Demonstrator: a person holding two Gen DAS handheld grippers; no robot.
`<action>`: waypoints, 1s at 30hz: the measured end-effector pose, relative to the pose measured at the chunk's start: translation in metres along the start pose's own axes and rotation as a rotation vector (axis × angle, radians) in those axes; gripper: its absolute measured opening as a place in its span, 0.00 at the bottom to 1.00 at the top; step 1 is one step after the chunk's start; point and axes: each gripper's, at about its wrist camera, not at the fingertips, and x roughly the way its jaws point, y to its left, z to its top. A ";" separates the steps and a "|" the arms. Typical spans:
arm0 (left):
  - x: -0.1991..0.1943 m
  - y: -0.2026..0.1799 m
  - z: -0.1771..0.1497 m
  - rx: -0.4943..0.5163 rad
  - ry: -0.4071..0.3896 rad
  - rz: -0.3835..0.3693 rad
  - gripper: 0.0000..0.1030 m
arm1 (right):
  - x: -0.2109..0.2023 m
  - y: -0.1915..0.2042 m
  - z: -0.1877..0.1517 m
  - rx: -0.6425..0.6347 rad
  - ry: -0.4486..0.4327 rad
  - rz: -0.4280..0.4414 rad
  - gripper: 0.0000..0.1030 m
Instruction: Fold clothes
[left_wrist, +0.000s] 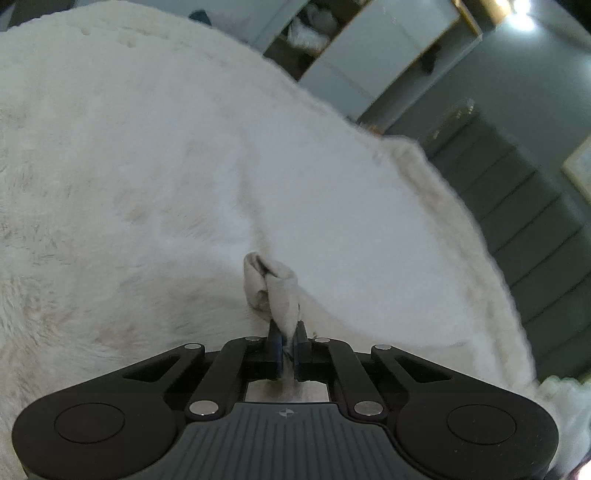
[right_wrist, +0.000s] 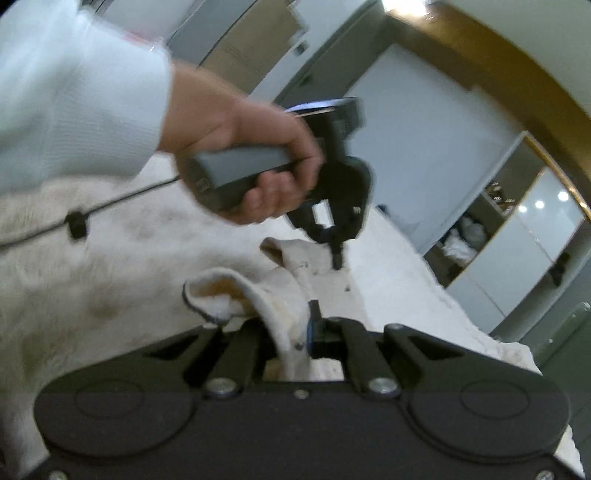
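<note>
A white garment (left_wrist: 351, 240) lies on a fluffy white bed cover (left_wrist: 92, 184). In the left wrist view my left gripper (left_wrist: 287, 334) is shut on a bunched, lifted fold of the garment's edge (left_wrist: 275, 284). In the right wrist view my right gripper (right_wrist: 303, 328) is shut on another part of the garment's cream hem (right_wrist: 280, 295), which curls over its left finger. Beyond it, a person's hand (right_wrist: 240, 122) in a white sleeve (right_wrist: 74, 92) holds the left gripper (right_wrist: 337, 260), pinched on the same hem. The cloth hangs in a short span between the two grippers.
A dark padded headboard (left_wrist: 517, 206) borders the bed on the right. Grey cabinets with an open shelf holding white bundles (left_wrist: 310, 26) stand behind; the same shelf (right_wrist: 461, 236) shows in the right wrist view. A black cable (right_wrist: 110, 205) trails from the left gripper's handle.
</note>
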 end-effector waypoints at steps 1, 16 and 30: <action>-0.006 -0.012 0.001 0.011 -0.006 0.010 0.04 | -0.004 -0.009 -0.001 0.024 -0.005 -0.003 0.02; 0.057 -0.295 -0.005 0.350 0.045 0.100 0.04 | -0.124 -0.225 -0.109 0.681 -0.070 -0.121 0.02; 0.256 -0.424 -0.127 0.526 0.291 0.226 0.03 | -0.176 -0.318 -0.299 1.138 0.085 -0.193 0.02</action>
